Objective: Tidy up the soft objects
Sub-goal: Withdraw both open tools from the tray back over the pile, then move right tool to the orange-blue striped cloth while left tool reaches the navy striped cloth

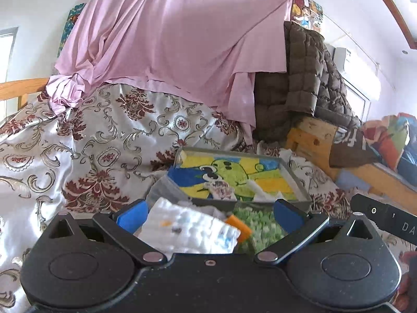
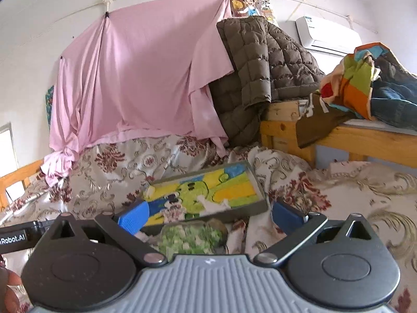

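Note:
A shallow grey tray [image 1: 295,176] [image 2: 260,206] lined with a green, yellow and blue cartoon picture lies on the floral bedspread. In the left wrist view, my left gripper [image 1: 210,216] stands open just in front of the tray. A white soft item with an orange part [image 1: 190,229] and a green fuzzy item [image 1: 258,227] lie between its blue fingers, and neither finger presses on them. My right gripper [image 2: 210,215] is open too, its fingers on either side of the same green fuzzy item [image 2: 190,237] at the tray's near edge. Small white pieces [image 1: 256,186] rest inside the tray.
The floral satin bedspread [image 1: 91,143] covers the bed. Behind it hang a pink sheet [image 1: 169,39] and a brown quilted jacket [image 2: 260,65]. At the right, a wooden bed frame [image 2: 351,138] holds a colourful blanket [image 2: 359,78]. The right gripper's body [image 1: 385,219] shows at the edge.

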A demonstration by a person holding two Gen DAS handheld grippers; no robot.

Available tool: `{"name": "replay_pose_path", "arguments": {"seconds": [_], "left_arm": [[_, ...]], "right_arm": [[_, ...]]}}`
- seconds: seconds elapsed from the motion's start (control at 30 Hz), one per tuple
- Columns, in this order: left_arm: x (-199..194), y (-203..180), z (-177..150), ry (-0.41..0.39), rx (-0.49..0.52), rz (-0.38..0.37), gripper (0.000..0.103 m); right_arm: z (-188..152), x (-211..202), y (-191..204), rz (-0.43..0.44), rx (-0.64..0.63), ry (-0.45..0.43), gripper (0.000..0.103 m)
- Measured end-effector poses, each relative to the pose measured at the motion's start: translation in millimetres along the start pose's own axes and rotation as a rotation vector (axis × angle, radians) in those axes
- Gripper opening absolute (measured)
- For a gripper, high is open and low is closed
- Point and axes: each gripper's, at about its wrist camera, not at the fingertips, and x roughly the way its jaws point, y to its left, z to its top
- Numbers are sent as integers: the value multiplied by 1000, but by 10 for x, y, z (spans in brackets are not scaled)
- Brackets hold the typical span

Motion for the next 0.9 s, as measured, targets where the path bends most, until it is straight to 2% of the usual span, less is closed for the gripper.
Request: {"name": "replay_pose_path", "arguments": {"seconds": [0.23,0.4,0.53,0.67,0.9], "left_arm": [[-117,117,-160,35,19,30,102],[-209,192,-287,24,37,31,102],[-261,256,-380,35,63,11,102],[-266,307,-448,87,60,-35,102],[-296,277,-660,138,56,-64,102]], "right_arm": [[-162,-126,137,-110,-5,83,103],[-295,-223,116,-141,64,142,103],[-378,-330,104,-164,80,157,103],[-416,-364,124,-135,87,207,103],[-463,-344,109,-93,131,279,103]]}}
